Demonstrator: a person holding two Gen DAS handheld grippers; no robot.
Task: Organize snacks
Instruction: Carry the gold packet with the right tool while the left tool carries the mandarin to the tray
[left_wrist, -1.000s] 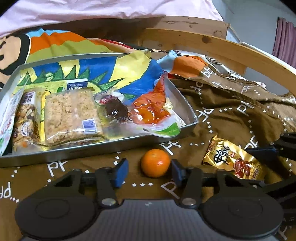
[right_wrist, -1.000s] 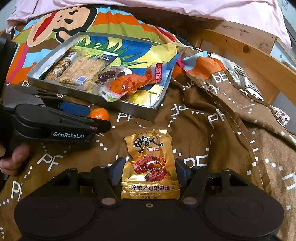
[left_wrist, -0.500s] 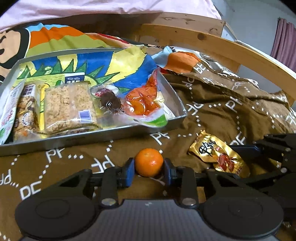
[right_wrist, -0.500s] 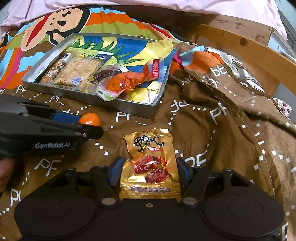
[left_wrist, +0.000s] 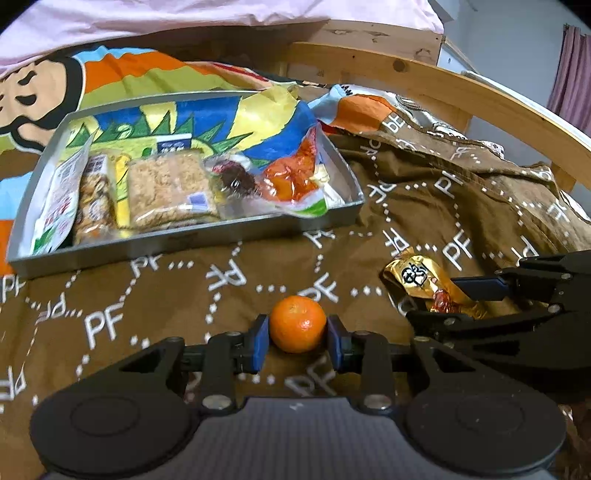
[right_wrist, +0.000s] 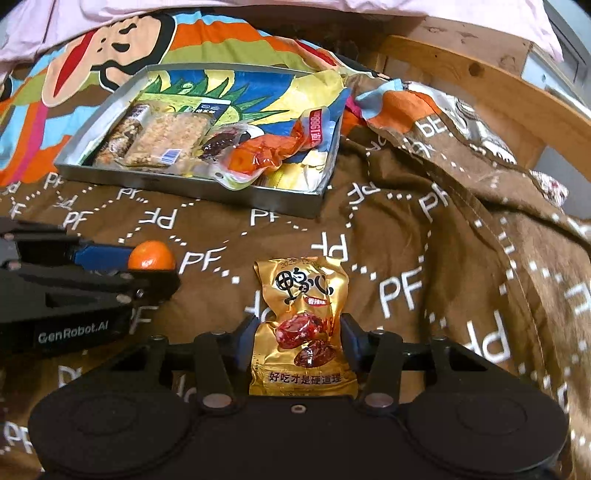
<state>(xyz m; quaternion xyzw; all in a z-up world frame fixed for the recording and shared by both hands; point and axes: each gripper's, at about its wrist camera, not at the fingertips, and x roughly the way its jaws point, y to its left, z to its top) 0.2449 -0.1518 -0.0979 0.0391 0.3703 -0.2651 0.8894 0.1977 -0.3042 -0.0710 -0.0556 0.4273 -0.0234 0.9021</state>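
My left gripper (left_wrist: 297, 338) is shut on a small orange mandarin (left_wrist: 297, 328), held just above the brown blanket; it also shows in the right wrist view (right_wrist: 151, 255). My right gripper (right_wrist: 300, 341) is shut on a gold snack packet (right_wrist: 303, 321) with red meat pictured on it; the packet also shows in the left wrist view (left_wrist: 424, 282). A grey metal tray (left_wrist: 184, 242) lies beyond both grippers. It holds a rice-crisp bar (left_wrist: 170, 190), a nut bar (left_wrist: 92, 201), a dark date packet (left_wrist: 232, 177) and an orange packet (left_wrist: 295, 177).
The brown blanket (right_wrist: 424, 258) with white "PF" print covers the bed. A colourful cartoon cover (right_wrist: 110, 55) lies behind the tray. A wooden bed rail (left_wrist: 461, 96) curves along the right side.
Both grippers have closed: the left on the mandarin, the right on the gold packet. Both have pulled back from the tray and lifted slightly.
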